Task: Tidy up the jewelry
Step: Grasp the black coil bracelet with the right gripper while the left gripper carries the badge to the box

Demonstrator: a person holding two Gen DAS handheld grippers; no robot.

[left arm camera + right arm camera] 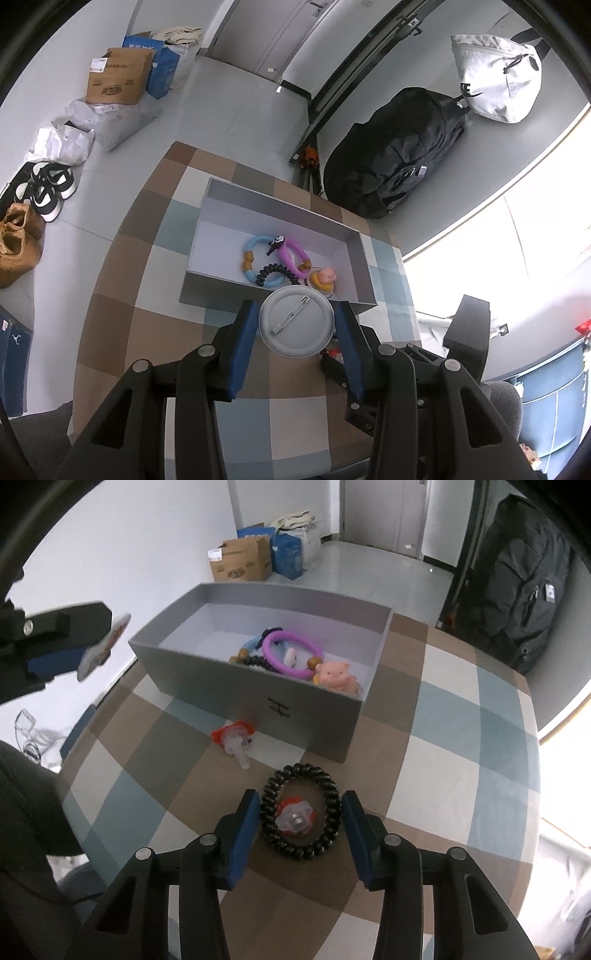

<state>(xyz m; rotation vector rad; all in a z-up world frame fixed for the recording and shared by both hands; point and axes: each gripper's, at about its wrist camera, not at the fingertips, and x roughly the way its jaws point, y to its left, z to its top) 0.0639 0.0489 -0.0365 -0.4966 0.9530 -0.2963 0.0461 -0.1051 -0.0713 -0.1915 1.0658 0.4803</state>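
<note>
My left gripper (297, 323) is shut on a round silver pin badge (295, 332), its pin back facing the camera, just short of the near wall of the grey box (280, 201). From the right wrist view that badge (105, 646) hangs left of the box (295, 590). My right gripper (299, 814) points down at the checked tabletop, its blue pads against both sides of a black spiral hair tie (328, 786), which is squeezed into an oval. A red and clear plastic trinket (295, 818) lies inside the loop.
The box holds a purple ring (291, 653), a blue ring (255, 243), another black spiral tie (275, 271) and a pink pig (336, 675). A second red and clear trinket (236, 740) lies by the box's near wall. A black bag (399, 155), cartons (118, 75) and shoes (22, 236) are on the floor.
</note>
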